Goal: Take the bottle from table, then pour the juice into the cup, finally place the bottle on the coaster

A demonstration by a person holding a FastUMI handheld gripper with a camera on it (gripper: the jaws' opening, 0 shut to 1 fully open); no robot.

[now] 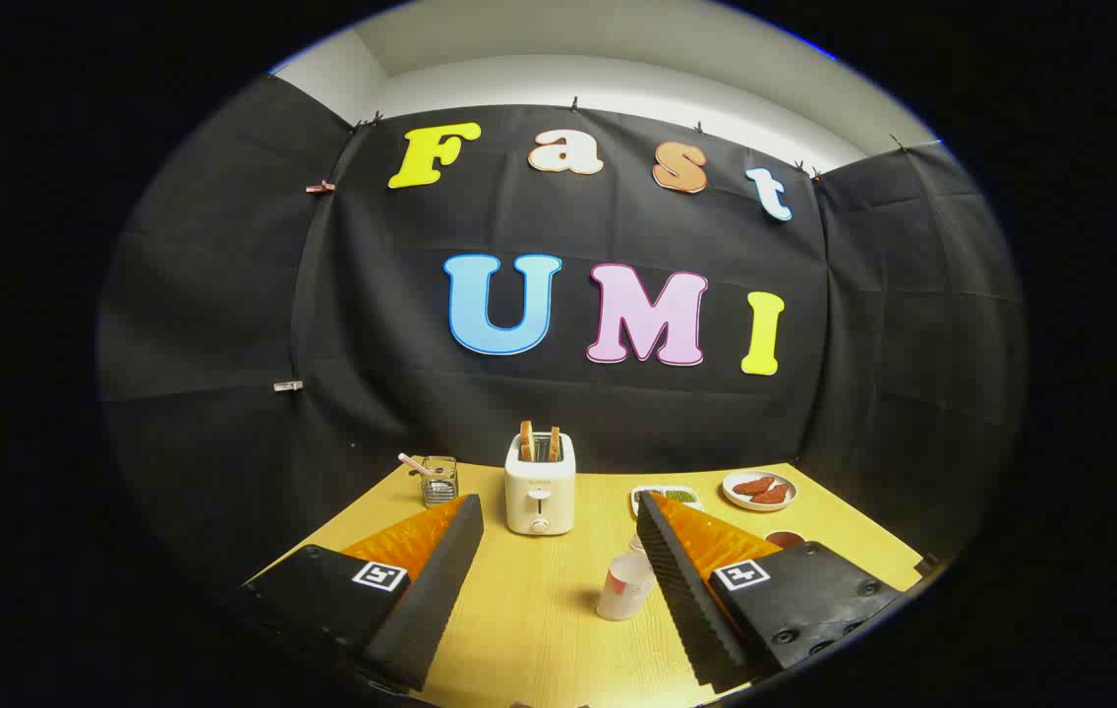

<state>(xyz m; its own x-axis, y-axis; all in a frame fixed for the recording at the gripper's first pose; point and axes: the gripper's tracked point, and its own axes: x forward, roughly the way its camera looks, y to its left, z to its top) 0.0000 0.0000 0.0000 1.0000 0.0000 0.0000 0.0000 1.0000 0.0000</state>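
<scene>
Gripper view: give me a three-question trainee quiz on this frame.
1. True or false: the gripper is shut on the bottle.
2. What stands beyond the fingers, mid-table? A) kettle B) toaster C) blender
3. Fill in: the plate of reddish food sits near the table's far ____ corner.

Key: 1 false, the fingers are wide open and the bottle stands near the right finger; 2 B; 3 right.
</scene>
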